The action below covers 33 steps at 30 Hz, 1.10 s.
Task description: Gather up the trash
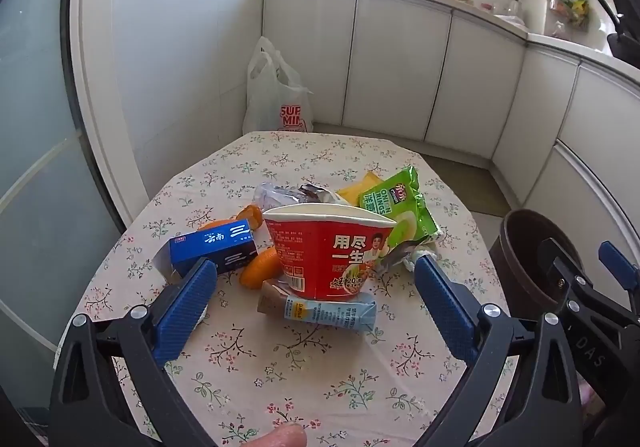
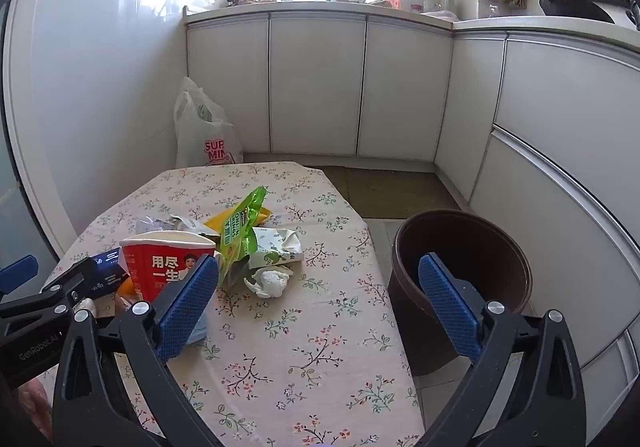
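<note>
surface (image 1: 280, 375): floral-print cloth, trash heaped near its middle. red noodle cup (image 1: 324, 247): upright at the front of the heap, paper lid partly on, printed side facing the cameras. blue carton (image 1: 216, 251): lying just left of the cup, one end flap open. orange peel pieces (image 1: 260, 269): between the blue carton and the cup, more behind the carton. flattened drink carton (image 1: 320, 311): pale blue and brown, lying on its side at the foot of the cup, touching it. green onion-rings bag (image 1: 396, 207): torn open, right of and behind the cup, over a yellow sheet (image 1: 356, 189). clear crumpled wrapper (image 1: 280, 197): behind the cup. white and green carton (image 2: 276, 249): crushed, right of the green bag. crumpled white tissue (image 2: 270, 281): just in front of that carton. brown bin (image 2: 464, 267): on the floor off the right edge of the surface, interior dark. white plastic bag (image 2: 206, 131): red lettering, on the floor past the far edge, against the wall. left gripper (image 1: 316, 275): jaws spread wide, nothing held, above the near part of the surface, framing the cup and drink carton without touching. right gripper (image 2: 320, 279): jaws spread wide, nothing held, one finger before the cup, the other before the bin.
</note>
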{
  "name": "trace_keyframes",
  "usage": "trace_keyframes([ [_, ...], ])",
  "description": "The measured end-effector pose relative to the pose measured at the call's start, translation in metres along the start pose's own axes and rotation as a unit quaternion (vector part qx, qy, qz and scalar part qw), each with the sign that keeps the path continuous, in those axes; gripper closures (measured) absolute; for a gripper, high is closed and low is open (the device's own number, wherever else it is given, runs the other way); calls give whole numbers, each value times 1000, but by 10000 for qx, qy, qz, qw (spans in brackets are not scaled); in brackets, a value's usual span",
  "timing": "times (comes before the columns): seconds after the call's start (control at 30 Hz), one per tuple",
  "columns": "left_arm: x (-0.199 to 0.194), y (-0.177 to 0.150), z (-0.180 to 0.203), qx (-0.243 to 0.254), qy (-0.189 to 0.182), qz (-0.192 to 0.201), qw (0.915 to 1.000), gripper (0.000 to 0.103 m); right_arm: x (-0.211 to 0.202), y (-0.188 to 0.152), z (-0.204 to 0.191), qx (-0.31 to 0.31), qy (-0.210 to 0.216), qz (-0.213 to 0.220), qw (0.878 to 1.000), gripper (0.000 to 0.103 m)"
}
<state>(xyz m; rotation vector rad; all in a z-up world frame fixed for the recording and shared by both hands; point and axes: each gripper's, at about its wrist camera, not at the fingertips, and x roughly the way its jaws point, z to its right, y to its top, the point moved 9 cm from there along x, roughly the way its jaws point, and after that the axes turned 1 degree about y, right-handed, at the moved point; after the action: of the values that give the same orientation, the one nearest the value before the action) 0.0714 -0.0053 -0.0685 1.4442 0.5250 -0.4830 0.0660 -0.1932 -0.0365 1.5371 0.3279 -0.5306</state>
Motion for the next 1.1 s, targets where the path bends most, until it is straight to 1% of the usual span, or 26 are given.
trace_keyframes([
  [1.1,11,-7,-6,-204,-26,-330,9992,7,8,-8,-3,11,92,-170,9998,7],
])
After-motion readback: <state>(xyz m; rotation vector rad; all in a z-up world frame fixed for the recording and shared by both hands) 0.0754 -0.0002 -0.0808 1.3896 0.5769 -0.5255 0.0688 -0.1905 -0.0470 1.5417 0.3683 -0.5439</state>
